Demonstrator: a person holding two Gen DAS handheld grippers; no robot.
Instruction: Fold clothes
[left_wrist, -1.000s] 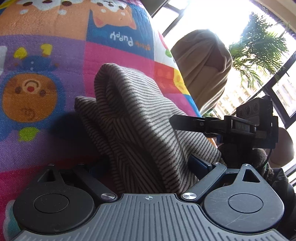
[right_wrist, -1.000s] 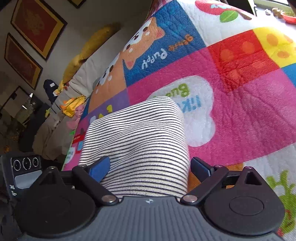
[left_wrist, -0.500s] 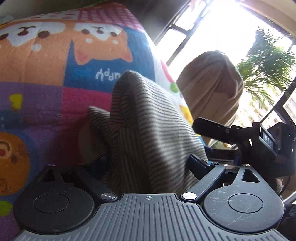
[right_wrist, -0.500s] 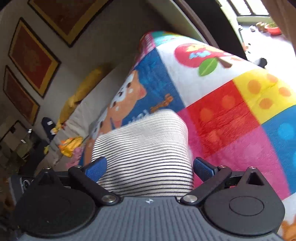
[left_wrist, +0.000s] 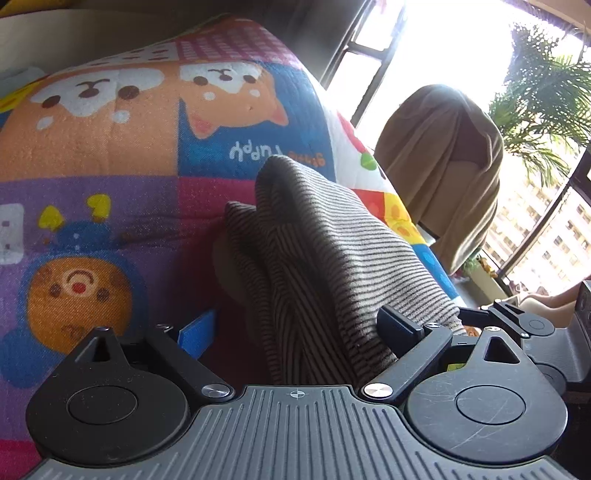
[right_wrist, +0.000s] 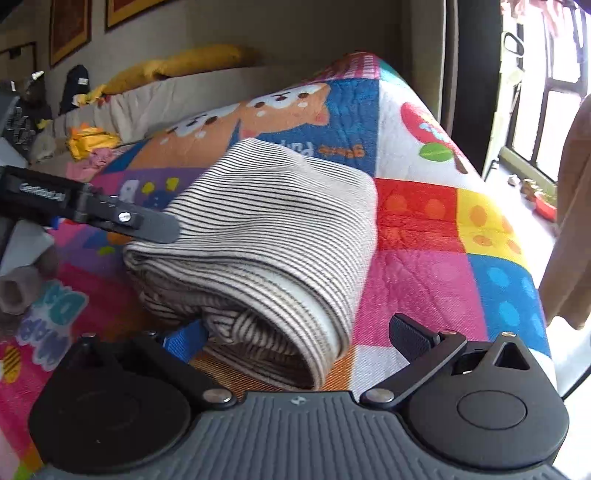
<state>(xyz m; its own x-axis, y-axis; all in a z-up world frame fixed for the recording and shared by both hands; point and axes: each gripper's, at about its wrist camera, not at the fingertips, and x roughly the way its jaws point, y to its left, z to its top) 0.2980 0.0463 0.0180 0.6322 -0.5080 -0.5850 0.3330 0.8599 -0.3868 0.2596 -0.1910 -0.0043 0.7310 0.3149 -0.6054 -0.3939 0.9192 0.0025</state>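
A grey-and-white striped garment (right_wrist: 277, 229) lies folded in a thick bundle on the colourful cartoon play mat (right_wrist: 424, 229). My right gripper (right_wrist: 297, 336) is open just in front of the bundle's near end, and the cloth lies between its spread fingers. In the left wrist view the same garment (left_wrist: 325, 258) rises in a ridge between the fingers of my left gripper (left_wrist: 297, 328), which is open; the cloth leans on its right finger. One finger of the left gripper (right_wrist: 147, 221) touches the bundle's left side. The right gripper's body (left_wrist: 524, 328) shows at the right edge.
A brown cloth (left_wrist: 443, 166) hangs beside the mat's right edge by the window. Yellow and pink clothes (right_wrist: 92, 144) lie at the mat's far left, before a yellow cushion (right_wrist: 184, 62). A grey roll (right_wrist: 14, 291) sits at the left edge.
The right gripper has drawn back, so the folded end of the garment now lies in full view on the mat. The left gripper's blue pad has come clear of the cloth.
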